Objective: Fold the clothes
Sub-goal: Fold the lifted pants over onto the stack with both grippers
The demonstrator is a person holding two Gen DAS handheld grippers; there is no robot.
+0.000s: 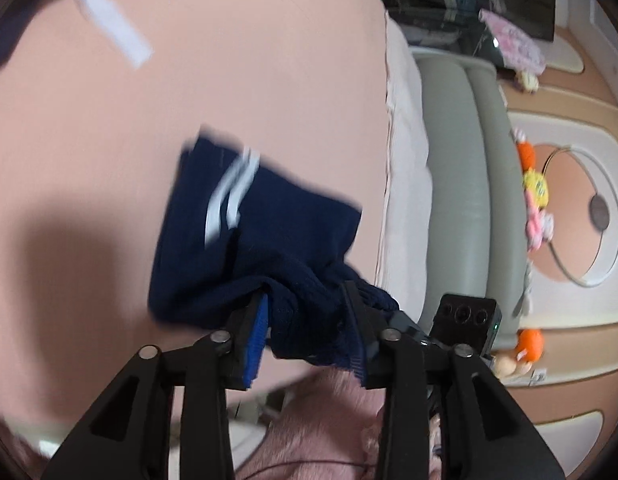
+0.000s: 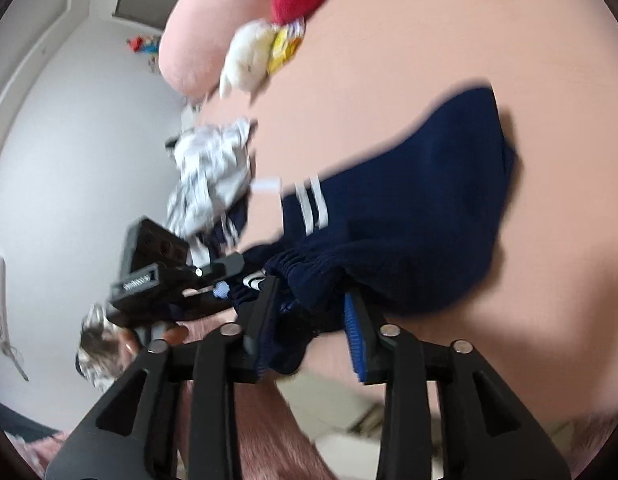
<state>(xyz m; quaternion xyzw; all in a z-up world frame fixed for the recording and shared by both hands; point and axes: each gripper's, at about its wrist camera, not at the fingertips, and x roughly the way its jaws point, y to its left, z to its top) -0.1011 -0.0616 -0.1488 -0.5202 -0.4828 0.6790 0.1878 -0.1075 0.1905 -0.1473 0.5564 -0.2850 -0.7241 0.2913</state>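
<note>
Navy shorts (image 1: 261,220) with two white side stripes hang over the pink bed sheet (image 1: 229,60), blurred, with a shadow under them. Their gathered waistband lies between the jaws of my left gripper (image 1: 305,292); the blue pad (image 1: 257,336) shows bare beside the cloth, so the jaws stand open around it. In the right wrist view the same shorts (image 2: 409,220) spread up and right over the sheet (image 2: 429,40). My right gripper (image 2: 313,288) is open too, the elastic waistband between its fingers and its blue pad (image 2: 353,340) uncovered. The two grippers are close side by side.
A crumpled white patterned garment pile (image 2: 213,176) lies at the bed's edge, with plush toys (image 2: 249,60) and a pink pillow (image 2: 197,32) beyond. A white strip (image 1: 113,24) lies on the sheet. A grey padded bed frame (image 1: 457,184) and floor toys (image 1: 535,188) are at right.
</note>
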